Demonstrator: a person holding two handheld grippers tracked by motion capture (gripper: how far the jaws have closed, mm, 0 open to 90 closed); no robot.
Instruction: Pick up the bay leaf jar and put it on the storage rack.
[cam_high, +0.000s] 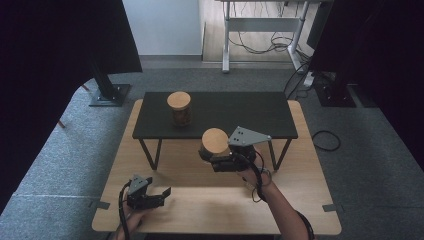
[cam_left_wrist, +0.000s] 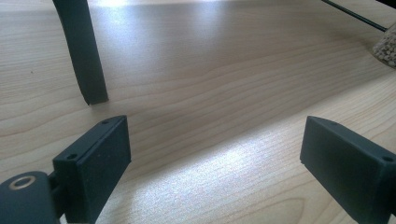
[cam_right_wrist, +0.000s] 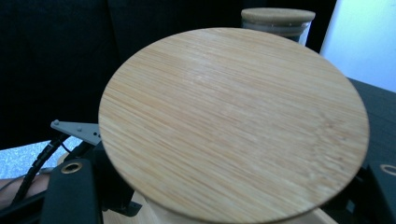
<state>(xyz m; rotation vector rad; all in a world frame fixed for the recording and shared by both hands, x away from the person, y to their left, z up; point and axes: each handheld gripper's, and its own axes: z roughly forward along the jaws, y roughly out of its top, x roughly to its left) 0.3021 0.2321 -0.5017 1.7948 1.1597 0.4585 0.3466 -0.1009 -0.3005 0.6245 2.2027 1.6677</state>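
Right gripper (cam_high: 216, 161) clamped on a jar (cam_high: 214, 145), jaws set on the jar's body below its wooden lid (cam_right_wrist: 233, 123); jar held in the air at the near edge of the black shelf (cam_high: 250, 112), just ahead of the hand (cam_high: 252, 172). Step judged to be a lift of this jar onto the shelf. For a clean placement the jar is best kept upright, raised until its base clears the shelf edge, carried forward over the dark top, and let go only once the base sits flat. A second jar (cam_high: 179, 108) is noted beyond and to the left of the right gripper, well apart, on the shelf; a landing spot short of it is advised so the two are not knocked together. Left gripper (cam_high: 150, 196) idle, jaws spread wide with nothing between them, low over the table (cam_high: 210, 210) and well to the left of the held jar. From the high view the layout is read: both jars, shelf, the gap to be crossed. From the right gripper view the lid's grain is seen close, with the second jar's lid (cam_right_wrist: 278, 15) behind; the jar's body is hidden there. From the left gripper view a shelf leg (cam_left_wrist: 84, 56) and bare tabletop are seen, with pale grains at the far right edge, probably the held jar's contents.
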